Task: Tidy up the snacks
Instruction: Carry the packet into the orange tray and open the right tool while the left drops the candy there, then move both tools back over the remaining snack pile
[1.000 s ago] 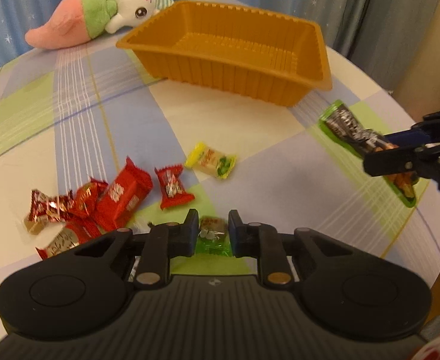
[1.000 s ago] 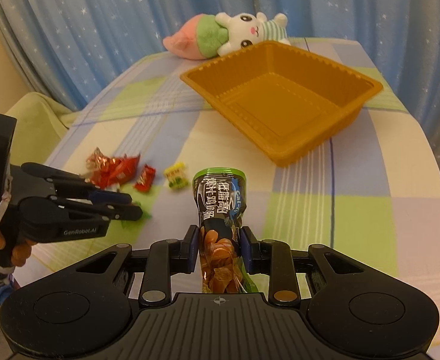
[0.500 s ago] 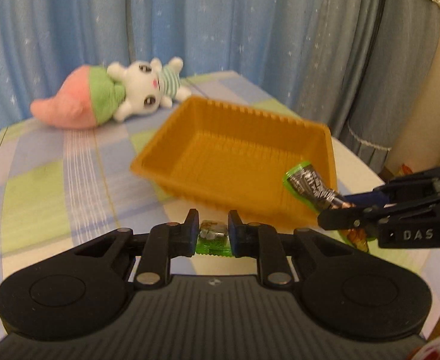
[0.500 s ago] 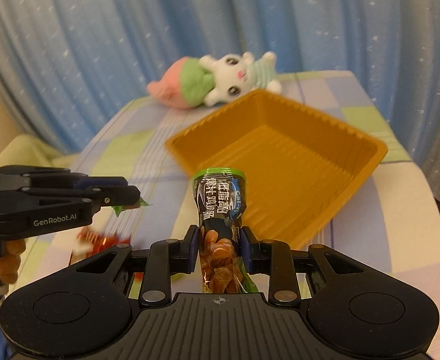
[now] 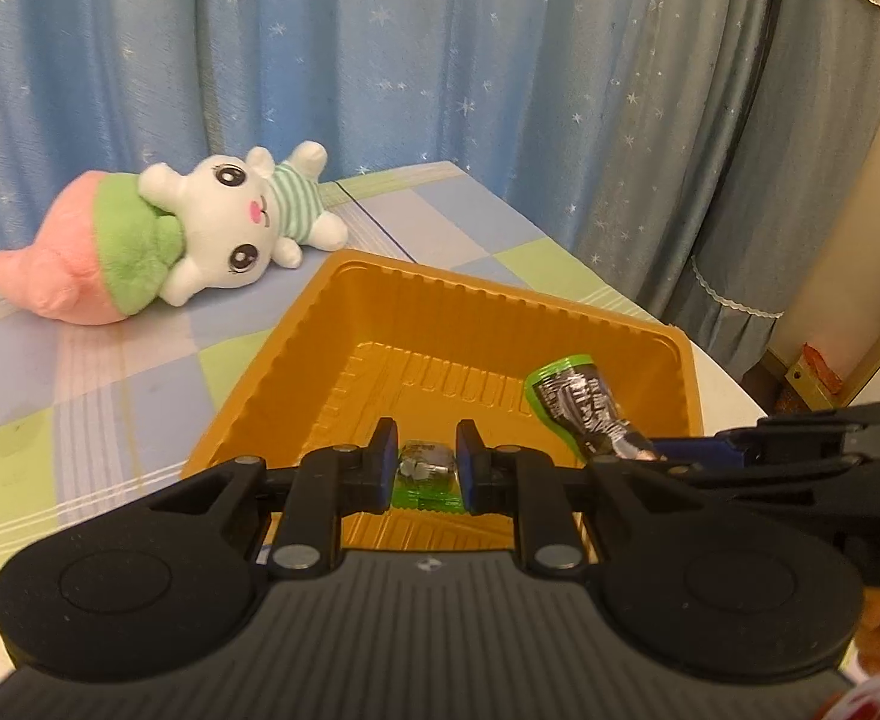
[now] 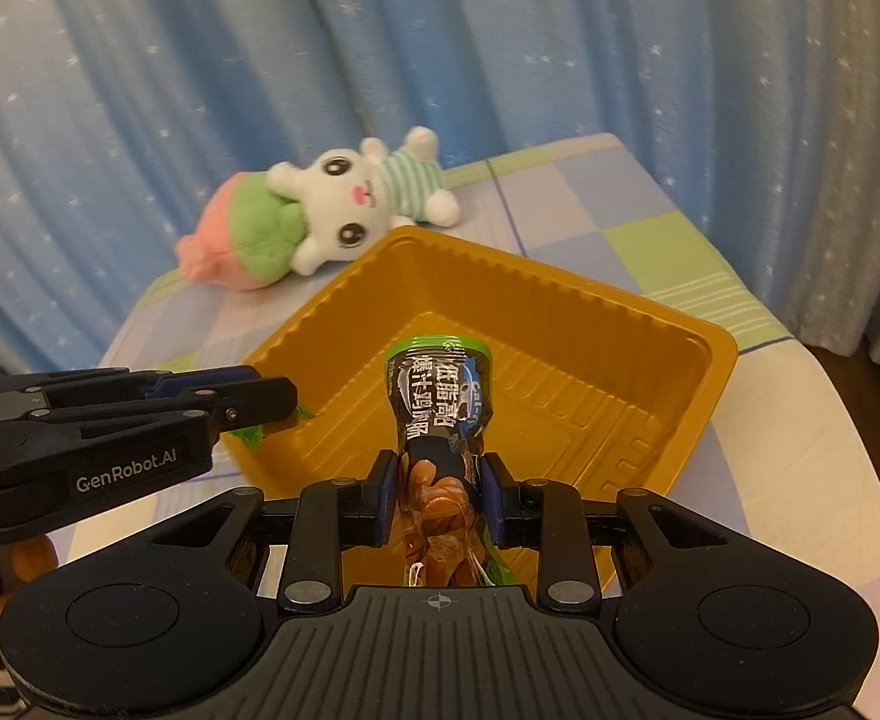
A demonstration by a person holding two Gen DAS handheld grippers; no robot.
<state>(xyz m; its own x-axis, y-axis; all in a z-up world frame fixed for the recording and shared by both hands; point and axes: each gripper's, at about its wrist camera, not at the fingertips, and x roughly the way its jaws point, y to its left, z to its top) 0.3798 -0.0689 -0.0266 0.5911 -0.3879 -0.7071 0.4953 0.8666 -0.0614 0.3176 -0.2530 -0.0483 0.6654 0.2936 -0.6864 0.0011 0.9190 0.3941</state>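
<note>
Right gripper (image 6: 438, 486), black plastic with blue-padded fingers, is clamped on a long dark snack packet with green edging (image 6: 440, 414). The packet's front carries white Chinese characters, too small to read surely; its clear lower part shows brown pieces inside. It sticks forward and up from the jaws, over the near part of the ridged orange plastic tray (image 6: 667, 384).

Left gripper (image 5: 425, 471), same black build, is closed on a small green-wrapped sweet (image 5: 426, 474) with a silvery print on top; the print is not legible. The sweet hangs above the tray's near-left corner. From the right wrist view the left gripper's side reads "GenRobot.AI" in white letters (image 6: 126, 469), and a green wrapper edge pokes out past its tips over the tray's left rim.

Tray floor has moulded ribs and stepped patterns; nothing lies on the parts that can be seen.

The tray sits on a table with a checked cloth in pale blue, green and cream (image 6: 637, 204), toward the table's far end. Beyond the tray's far corner, a white plush rabbit in a striped green top with a pink and green body (image 5: 170, 240) lies on its side near the table's far edge. Behind: blue star-printed curtains (image 5: 440, 48).
</note>
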